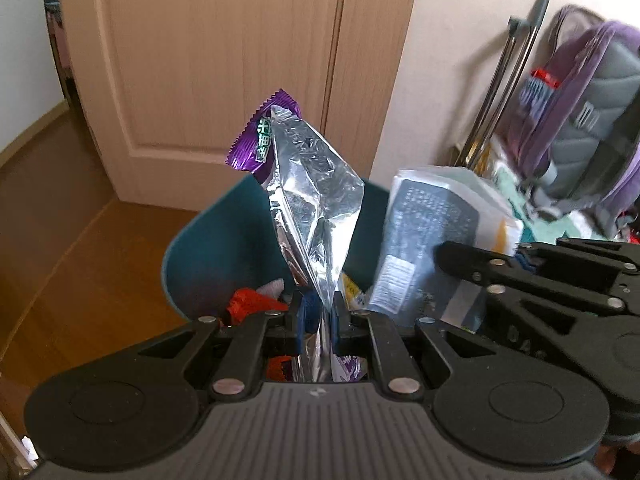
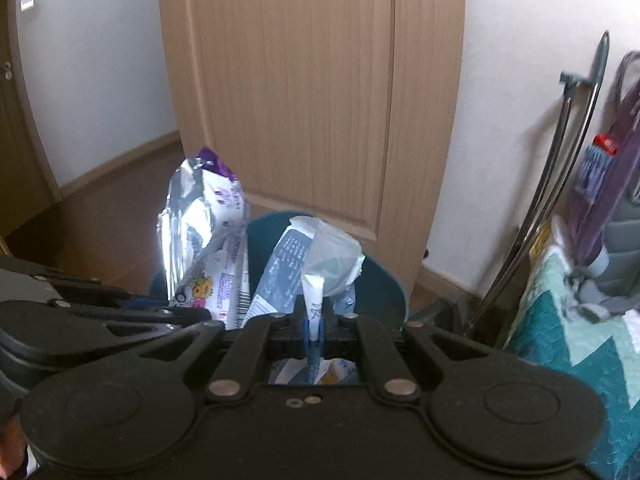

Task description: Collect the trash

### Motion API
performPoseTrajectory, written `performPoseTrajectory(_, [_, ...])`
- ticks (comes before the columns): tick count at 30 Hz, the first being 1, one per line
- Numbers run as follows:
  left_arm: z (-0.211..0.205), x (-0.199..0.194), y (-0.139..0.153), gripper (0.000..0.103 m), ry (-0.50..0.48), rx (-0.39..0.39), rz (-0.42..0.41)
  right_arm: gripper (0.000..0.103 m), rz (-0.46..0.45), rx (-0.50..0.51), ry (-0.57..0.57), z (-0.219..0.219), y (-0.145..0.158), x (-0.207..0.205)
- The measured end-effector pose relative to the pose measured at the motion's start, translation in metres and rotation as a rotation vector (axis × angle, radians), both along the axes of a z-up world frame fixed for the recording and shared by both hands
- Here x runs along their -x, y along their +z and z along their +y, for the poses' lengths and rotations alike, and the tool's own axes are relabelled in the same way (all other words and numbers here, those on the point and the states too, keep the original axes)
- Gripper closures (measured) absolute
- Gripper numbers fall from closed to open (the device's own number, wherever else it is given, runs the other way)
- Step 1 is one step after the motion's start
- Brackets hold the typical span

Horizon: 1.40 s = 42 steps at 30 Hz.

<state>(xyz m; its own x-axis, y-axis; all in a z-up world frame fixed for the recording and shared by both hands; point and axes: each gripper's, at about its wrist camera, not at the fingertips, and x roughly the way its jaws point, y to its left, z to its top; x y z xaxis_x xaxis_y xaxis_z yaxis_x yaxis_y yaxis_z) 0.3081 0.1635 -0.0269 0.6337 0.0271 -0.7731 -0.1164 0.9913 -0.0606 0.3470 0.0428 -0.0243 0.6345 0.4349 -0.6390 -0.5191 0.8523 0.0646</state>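
Both grippers carry trash and hang just over the teal bin (image 1: 208, 248), which stands on the wood floor (image 1: 60, 240) before a door (image 1: 224, 60). The left gripper (image 1: 320, 316) has its fingers closed tight on the bottom of a silver and purple snack wrapper (image 1: 312, 200), which sticks up above the bin's mouth. The right gripper (image 2: 314, 322) pinches a folded white edge of a grey-blue plastic packet (image 2: 296, 264), also poised over the bin. Some red and white scraps (image 1: 252, 300) already lie inside. Both pieces appear ready to drop; letting go remains. A backpack (image 1: 580, 120) leans nearby.
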Motion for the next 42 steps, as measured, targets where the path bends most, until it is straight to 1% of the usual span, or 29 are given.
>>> performPoseTrajectory(3, [0.004, -0.009, -0.015, 0.091, 0.01, 0.011, 0.027, 0.094, 0.037, 0.015, 0.007, 0.006, -0.017, -0.008])
performPoseTrajectory(8, [0.008, -0.019, -0.032, 0.09, 0.022, 0.04, 0.057, 0.084, 0.077, 0.024, 0.01, 0.007, -0.036, -0.011])
performPoseTrajectory(11, [0.009, -0.019, -0.036, 0.088, 0.033, 0.066, 0.056, 0.08, 0.102, 0.013, -0.001, 0.005, -0.042, -0.013])
performPoseTrajectory(15, [0.014, -0.014, -0.035, 0.081, 0.039, 0.071, 0.058, 0.072, 0.122, 0.002, -0.024, -0.001, -0.045, -0.014])
performPoseTrajectory(17, [0.015, -0.012, -0.034, 0.077, 0.044, 0.083, 0.06, 0.068, 0.132, -0.009, -0.035, -0.005, -0.044, -0.011])
performPoseTrajectory(19, [0.016, -0.009, -0.031, 0.065, 0.054, 0.094, 0.052, 0.066, 0.141, -0.032, -0.047, -0.012, -0.041, -0.011])
performPoseTrajectory(20, [0.017, -0.006, -0.029, 0.061, 0.059, 0.101, 0.043, 0.066, 0.147, -0.043, -0.051, -0.015, -0.039, -0.009])
performPoseTrajectory(21, [0.015, -0.006, -0.028, 0.052, 0.064, 0.101, 0.037, 0.066, 0.149, -0.05, -0.055, -0.017, -0.037, -0.008])
performPoseTrajectory(22, [0.015, -0.003, -0.026, 0.045, 0.068, 0.1, 0.029, 0.065, 0.15, -0.056, -0.059, -0.02, -0.035, -0.006])
performPoseTrajectory(24, [0.014, 0.0, -0.021, 0.041, 0.069, 0.109, 0.013, 0.063, 0.152, -0.076, -0.061, -0.026, -0.029, -0.001])
performPoseTrajectory(28, [0.01, 0.014, -0.007, 0.037, 0.066, 0.116, -0.025, 0.059, 0.136, -0.112, -0.05, -0.037, -0.016, 0.012])
performPoseTrajectory(33, [-0.001, 0.037, 0.017, 0.036, 0.048, 0.116, -0.084, 0.052, 0.102, -0.157, -0.036, -0.05, 0.005, 0.041])
performPoseTrajectory(37, [-0.011, 0.059, 0.04, 0.025, 0.034, 0.099, -0.14, 0.048, 0.074, -0.201, -0.032, -0.065, 0.024, 0.061])
performPoseTrajectory(40, [-0.018, 0.079, 0.059, 0.02, 0.015, 0.093, -0.187, 0.048, 0.038, -0.216, -0.033, -0.076, 0.04, 0.076])
performPoseTrajectory(42, [-0.022, 0.092, 0.07, 0.019, 0.007, 0.092, -0.213, 0.047, 0.014, -0.225, -0.036, -0.083, 0.049, 0.087])
